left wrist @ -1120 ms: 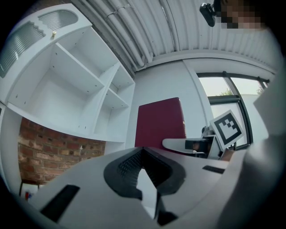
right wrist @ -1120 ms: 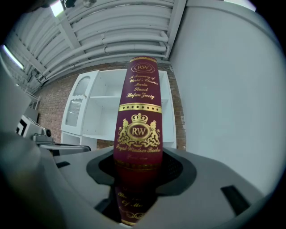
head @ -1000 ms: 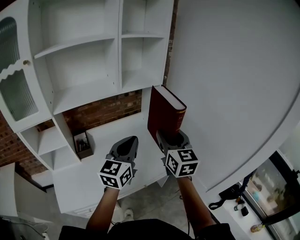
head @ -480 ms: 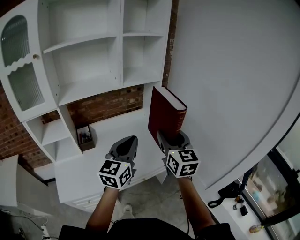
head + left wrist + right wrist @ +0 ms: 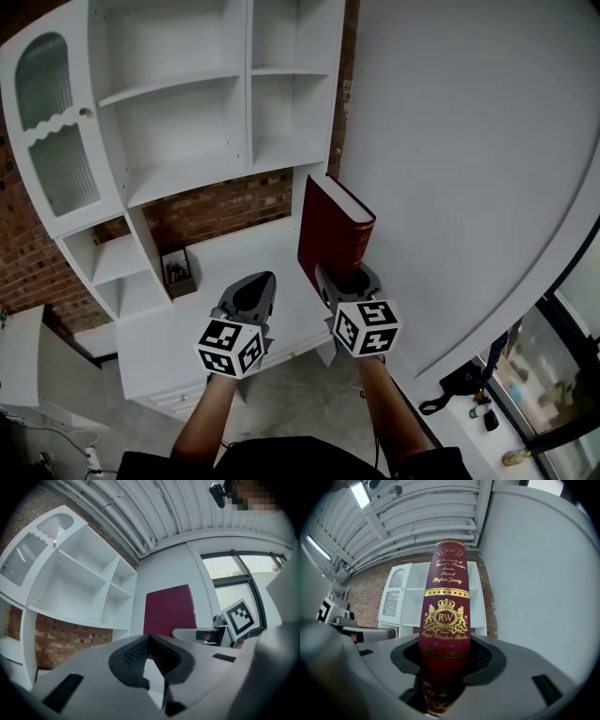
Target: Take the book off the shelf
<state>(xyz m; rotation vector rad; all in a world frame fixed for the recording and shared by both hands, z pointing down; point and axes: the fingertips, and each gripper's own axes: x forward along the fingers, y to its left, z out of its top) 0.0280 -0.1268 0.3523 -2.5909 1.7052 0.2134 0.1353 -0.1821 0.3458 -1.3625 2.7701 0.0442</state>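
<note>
Status: book [image 5: 335, 230] clear of shelf [image 5: 187, 173] — task near done | your right gripper [image 5: 345, 278] clamps it | left gripper [image 5: 251, 298] closed — empty

Head camera looks steeply down; all three views share the white shelf [image 5: 187, 173].

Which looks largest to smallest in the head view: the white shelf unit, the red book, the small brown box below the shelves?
1. shelf unit, by far the largest.
2. book; it is nearer the camera, which enlarges it.
3. box, clearly smallest, though farther off.
</note>
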